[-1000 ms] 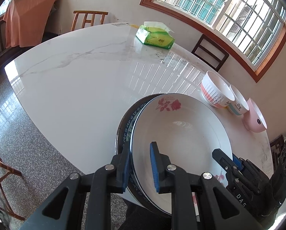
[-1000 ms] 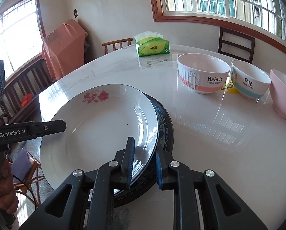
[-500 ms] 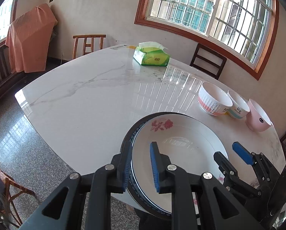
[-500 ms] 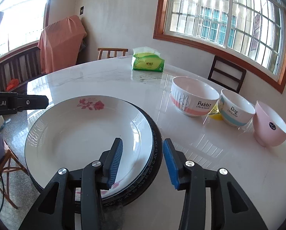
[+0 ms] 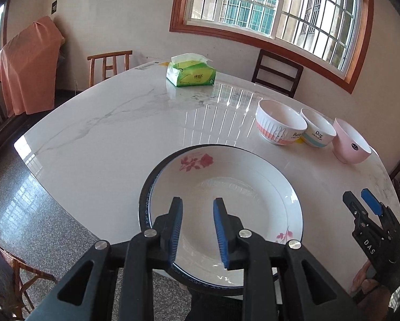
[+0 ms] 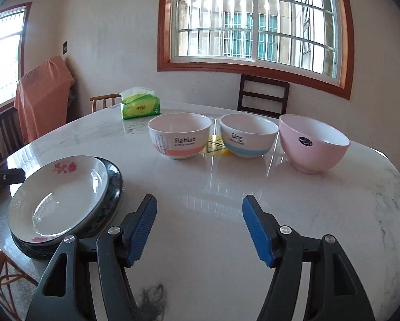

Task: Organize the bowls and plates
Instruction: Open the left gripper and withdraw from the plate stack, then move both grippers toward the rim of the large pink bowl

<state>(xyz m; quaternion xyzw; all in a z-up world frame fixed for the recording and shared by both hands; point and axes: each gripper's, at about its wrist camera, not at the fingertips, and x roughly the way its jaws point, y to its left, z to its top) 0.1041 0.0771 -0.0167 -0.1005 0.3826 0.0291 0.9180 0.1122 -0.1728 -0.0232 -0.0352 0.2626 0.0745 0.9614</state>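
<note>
A white plate with a red rose [image 5: 240, 182] [image 6: 58, 195] lies stacked in a dark-rimmed plate [image 5: 144, 200] [image 6: 113, 184] at the near edge of the marble table [image 5: 106, 133]. My left gripper [image 5: 197, 203] hovers over the white plate; its jaws are opening and the pads touch nothing. My right gripper [image 6: 200, 200] [image 5: 360, 200] is right of the stack over bare table, with its jaws opening and nothing between them. Beyond it stand three bowls in a row: Rabbit bowl [image 6: 180, 136] [image 5: 280, 123], Dog bowl [image 6: 248, 139] [image 5: 317, 129] and pink bowl [image 6: 313, 144] [image 5: 351, 143].
A green tissue pack [image 5: 190, 73] [image 6: 139, 107] sits at the table's far side. A yellow scrap [image 6: 216, 147] lies between the Rabbit and Dog bowls. Chairs [image 5: 277, 72] ring the table, and an orange cloth [image 5: 28, 67] hangs at the left. The stack overhangs the near table edge.
Both grippers have let go of the plates' rims. The right one opened wide and swung right, away from the stack and toward the bowls. The left one rose slightly and parted its jaws.
</note>
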